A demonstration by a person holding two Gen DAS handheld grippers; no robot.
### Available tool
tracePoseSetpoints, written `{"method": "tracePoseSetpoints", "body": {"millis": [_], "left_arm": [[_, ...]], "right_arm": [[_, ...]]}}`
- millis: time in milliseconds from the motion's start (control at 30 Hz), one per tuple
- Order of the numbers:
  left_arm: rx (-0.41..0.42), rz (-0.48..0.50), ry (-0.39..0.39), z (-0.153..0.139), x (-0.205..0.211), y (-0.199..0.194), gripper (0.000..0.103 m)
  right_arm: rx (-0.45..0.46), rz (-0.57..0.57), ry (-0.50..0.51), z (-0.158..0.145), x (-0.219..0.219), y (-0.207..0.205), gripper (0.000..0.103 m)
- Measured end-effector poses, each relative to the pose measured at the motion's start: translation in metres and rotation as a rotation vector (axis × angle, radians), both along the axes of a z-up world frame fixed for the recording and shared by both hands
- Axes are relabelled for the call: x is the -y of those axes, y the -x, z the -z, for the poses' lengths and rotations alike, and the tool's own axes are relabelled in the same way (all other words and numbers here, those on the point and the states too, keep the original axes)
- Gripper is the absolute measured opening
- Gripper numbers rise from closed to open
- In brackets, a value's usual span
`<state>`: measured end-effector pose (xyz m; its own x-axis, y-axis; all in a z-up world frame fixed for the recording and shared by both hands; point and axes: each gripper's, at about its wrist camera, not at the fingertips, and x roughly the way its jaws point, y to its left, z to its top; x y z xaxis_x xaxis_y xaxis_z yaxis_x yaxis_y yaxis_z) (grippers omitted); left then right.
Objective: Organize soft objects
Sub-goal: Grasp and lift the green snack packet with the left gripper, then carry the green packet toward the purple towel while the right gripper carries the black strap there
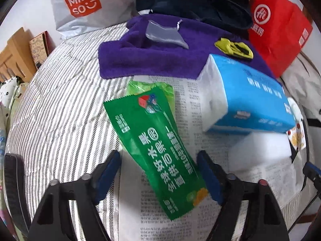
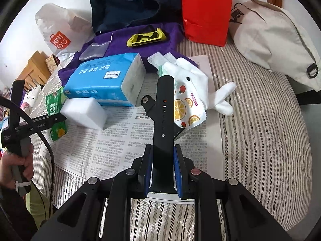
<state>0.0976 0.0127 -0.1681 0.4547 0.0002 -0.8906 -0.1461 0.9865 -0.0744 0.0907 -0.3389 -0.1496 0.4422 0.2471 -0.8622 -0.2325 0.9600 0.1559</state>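
My left gripper (image 1: pixel 159 167) is open, its fingers either side of a green snack packet (image 1: pixel 155 146) lying on newspaper (image 1: pixel 190 210). My right gripper (image 2: pixel 162 168) is shut on a black watch strap (image 2: pixel 163 108), which sticks up and forward. A blue tissue pack (image 1: pixel 246 98) (image 2: pixel 104 80) lies beside a white sponge block (image 1: pixel 258 148) (image 2: pixel 84 112). A white glove (image 2: pixel 200 80) and a fruit-print sachet (image 2: pixel 187 108) lie behind the strap. A purple towel (image 1: pixel 152 58) (image 2: pixel 120 46) carries a grey pouch (image 1: pixel 164 34) and a yellow-black strap (image 1: pixel 233 48) (image 2: pixel 147 37).
All lies on a striped bed (image 2: pixel 260 140). At the back stand a MINISO bag (image 1: pixel 84 6), a dark navy bag (image 2: pixel 132 4), a red paper bag (image 1: pixel 278 30) (image 2: pixel 206 10) and a beige cloth bag (image 2: pixel 276 42). Wooden furniture (image 1: pixel 14 54) stands at the left.
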Motion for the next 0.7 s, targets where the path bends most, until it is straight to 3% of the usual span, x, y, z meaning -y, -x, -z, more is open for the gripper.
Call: {"method": "tracePoseSetpoints", "body": {"millis": [33, 133, 433, 567, 700], "left_arm": [[0.004, -0.01, -0.004, -0.001, -0.003, 0.0, 0.042], [0.011, 0.005, 0.045, -0.006, -0.012, 0.003, 0.028], [0.051, 0.033, 0.144, -0.026, -0.022, 0.016, 0.024], [0.036, 0.059, 0.19, -0.026, -0.021, 0.019, 0.024], [-0.011, 0.057, 0.185, -0.013, -0.02, 0.023, 0.025]], "right_arm": [[0.0, -0.001, -0.003, 0.0, 0.0, 0.001, 0.02], [0.005, 0.001, -0.011, -0.001, 0.002, 0.003, 0.02], [0.015, -0.012, -0.013, -0.006, 0.0, 0.007, 0.02], [0.016, -0.016, -0.013, -0.008, -0.001, 0.009, 0.02], [0.017, -0.015, -0.016, -0.008, -0.001, 0.011, 0.02]]}}
